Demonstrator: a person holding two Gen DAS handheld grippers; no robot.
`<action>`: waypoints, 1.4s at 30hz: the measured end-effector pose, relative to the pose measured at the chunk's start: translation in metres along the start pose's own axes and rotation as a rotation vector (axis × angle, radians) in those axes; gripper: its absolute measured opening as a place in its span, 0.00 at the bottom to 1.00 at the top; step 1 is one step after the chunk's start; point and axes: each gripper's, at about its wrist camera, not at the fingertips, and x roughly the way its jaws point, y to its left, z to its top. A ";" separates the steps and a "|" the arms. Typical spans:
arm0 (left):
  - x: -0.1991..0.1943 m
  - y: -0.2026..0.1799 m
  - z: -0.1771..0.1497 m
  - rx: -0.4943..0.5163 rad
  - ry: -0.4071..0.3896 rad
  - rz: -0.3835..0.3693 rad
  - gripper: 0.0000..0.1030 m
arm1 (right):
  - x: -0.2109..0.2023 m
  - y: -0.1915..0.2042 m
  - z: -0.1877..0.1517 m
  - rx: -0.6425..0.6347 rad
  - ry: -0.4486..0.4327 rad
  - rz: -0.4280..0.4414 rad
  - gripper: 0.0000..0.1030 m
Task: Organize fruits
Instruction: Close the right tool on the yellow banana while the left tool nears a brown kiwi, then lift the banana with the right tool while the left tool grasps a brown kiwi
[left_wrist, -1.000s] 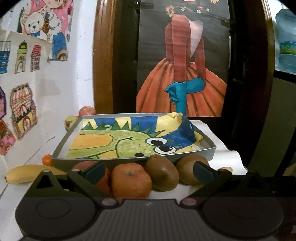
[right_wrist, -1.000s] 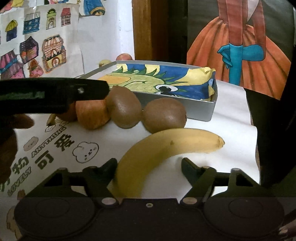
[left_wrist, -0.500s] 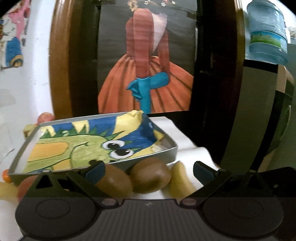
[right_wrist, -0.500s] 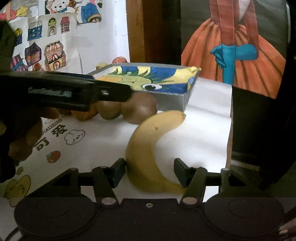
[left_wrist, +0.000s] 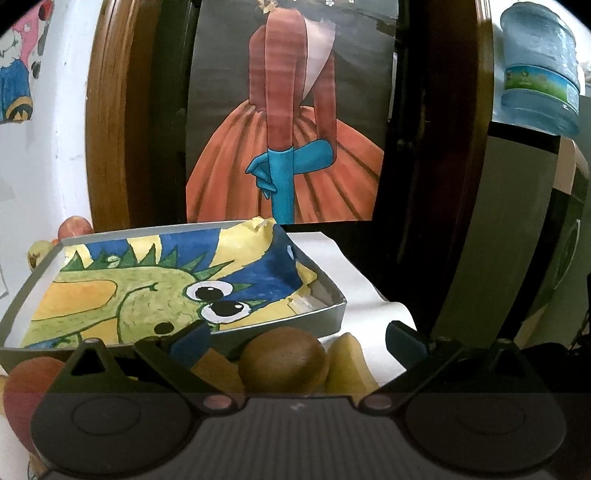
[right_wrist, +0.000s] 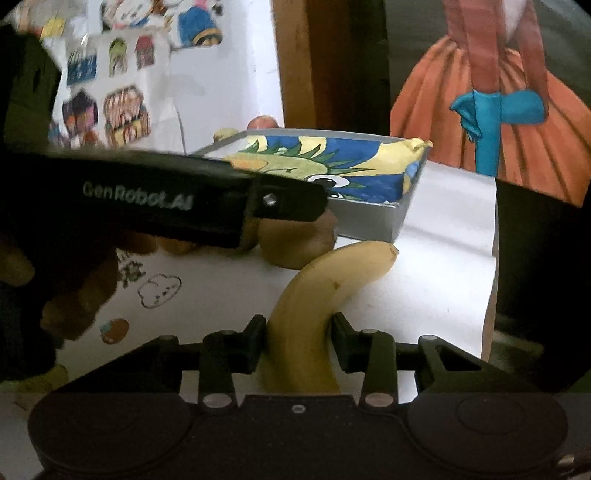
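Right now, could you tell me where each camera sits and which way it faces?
Left wrist: on the left hand-held gripper, low over the table, facing the tray and the kiwi between its open fingers.
Right wrist: on the right hand-held gripper, facing the same tray, fingers closed on the banana; the left hand-held gripper crosses its view, with a hand below.
Shared: tray, kiwi, banana.

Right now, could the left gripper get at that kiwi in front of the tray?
Probably yes. The left gripper is open, and the kiwi sits right ahead between its fingers. The banana and another fruit crowd either side, so its fingers may bump them.
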 end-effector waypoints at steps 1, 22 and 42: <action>0.001 0.000 0.000 0.004 0.001 -0.002 1.00 | -0.003 -0.006 -0.001 0.030 -0.007 0.019 0.37; 0.052 -0.014 0.005 0.086 0.186 0.025 0.99 | -0.038 -0.068 -0.022 0.148 -0.113 0.155 0.37; 0.072 -0.030 -0.002 0.239 0.285 0.015 0.99 | -0.058 -0.092 -0.028 0.182 -0.158 0.129 0.37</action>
